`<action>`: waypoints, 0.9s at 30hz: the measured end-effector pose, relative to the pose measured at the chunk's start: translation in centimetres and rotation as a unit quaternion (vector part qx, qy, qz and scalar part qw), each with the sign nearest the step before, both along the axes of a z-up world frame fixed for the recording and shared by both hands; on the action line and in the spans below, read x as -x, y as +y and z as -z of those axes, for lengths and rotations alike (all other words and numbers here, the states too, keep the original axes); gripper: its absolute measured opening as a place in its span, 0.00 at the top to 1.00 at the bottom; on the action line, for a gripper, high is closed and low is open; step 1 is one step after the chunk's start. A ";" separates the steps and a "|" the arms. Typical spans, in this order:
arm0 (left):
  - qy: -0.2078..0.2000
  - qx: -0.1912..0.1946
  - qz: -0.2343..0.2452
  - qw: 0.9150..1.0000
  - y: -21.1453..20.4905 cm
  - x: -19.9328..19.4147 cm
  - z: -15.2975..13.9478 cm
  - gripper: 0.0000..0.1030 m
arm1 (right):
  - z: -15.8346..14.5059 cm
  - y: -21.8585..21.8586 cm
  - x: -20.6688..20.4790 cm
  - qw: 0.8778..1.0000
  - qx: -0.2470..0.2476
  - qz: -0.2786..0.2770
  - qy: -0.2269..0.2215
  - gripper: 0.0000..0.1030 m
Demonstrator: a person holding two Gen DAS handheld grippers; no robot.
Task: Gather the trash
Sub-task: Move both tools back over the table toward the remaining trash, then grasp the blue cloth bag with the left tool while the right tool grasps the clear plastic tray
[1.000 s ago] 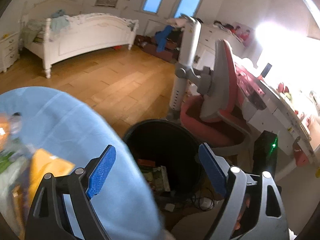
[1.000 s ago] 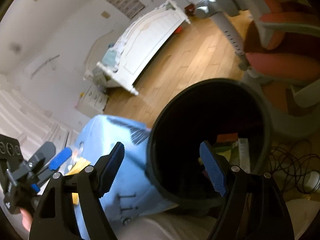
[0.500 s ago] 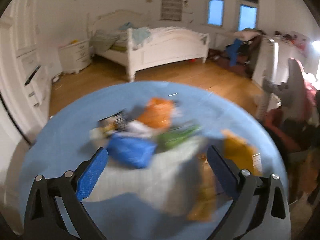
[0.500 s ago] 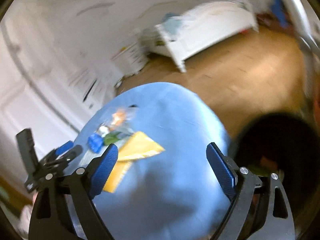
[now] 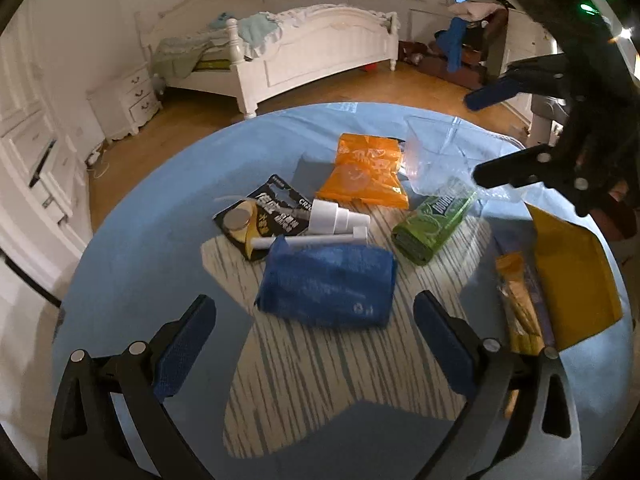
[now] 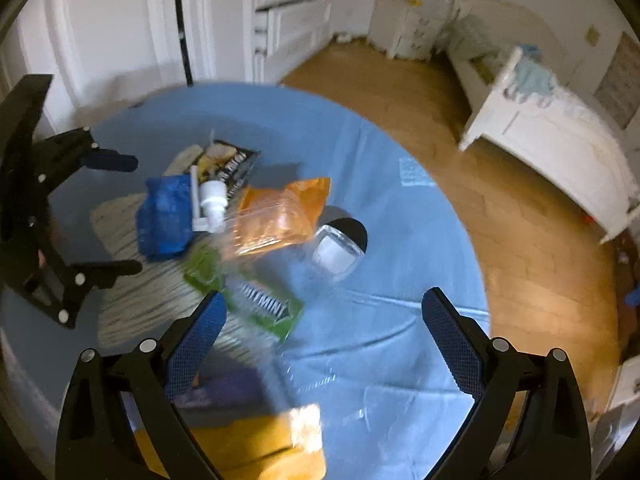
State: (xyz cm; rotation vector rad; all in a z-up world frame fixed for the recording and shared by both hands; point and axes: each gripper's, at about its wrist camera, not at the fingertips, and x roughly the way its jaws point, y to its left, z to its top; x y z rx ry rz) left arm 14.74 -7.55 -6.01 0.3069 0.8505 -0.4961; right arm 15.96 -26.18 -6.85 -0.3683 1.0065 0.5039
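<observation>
With both the left gripper [image 5: 314, 334] and the right gripper [image 6: 324, 334] spread wide and empty, we are lining up squarely over the blue bag [image 5: 326, 286] beside the green pack [image 5: 434, 222].

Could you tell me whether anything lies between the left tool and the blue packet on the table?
Nothing visible does. The left tool is open and empty, and the blue packet lies just beyond its tips, with only bare striped mat between.

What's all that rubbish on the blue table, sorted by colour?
Orange packets: 2, one flat, one long
Blue bag: 1
Green packet: 1
Black packet: 1
White plastic pieces: 2
Clear cup: 1
Yellow envelope: 1
Total: 9
</observation>
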 end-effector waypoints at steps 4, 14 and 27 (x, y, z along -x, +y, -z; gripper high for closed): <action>0.035 0.034 0.001 0.999 0.7 -1.7 0.6 0.23 | 0.8 0.3 -0.4 0.999 -0.002 -0.001 0.032 0.46; 0.036 0.089 -0.011 0.995 2.6 -0.8 -0.1 0.52 | -2.5 -0.6 3.3 0.992 -0.111 0.062 -0.017 0.58; -0.008 0.161 0.002 0.987 1.2 5.2 -6.2 0.53 | -6.4 -7.9 14.8 0.911 -0.347 0.196 -0.103 0.58</action>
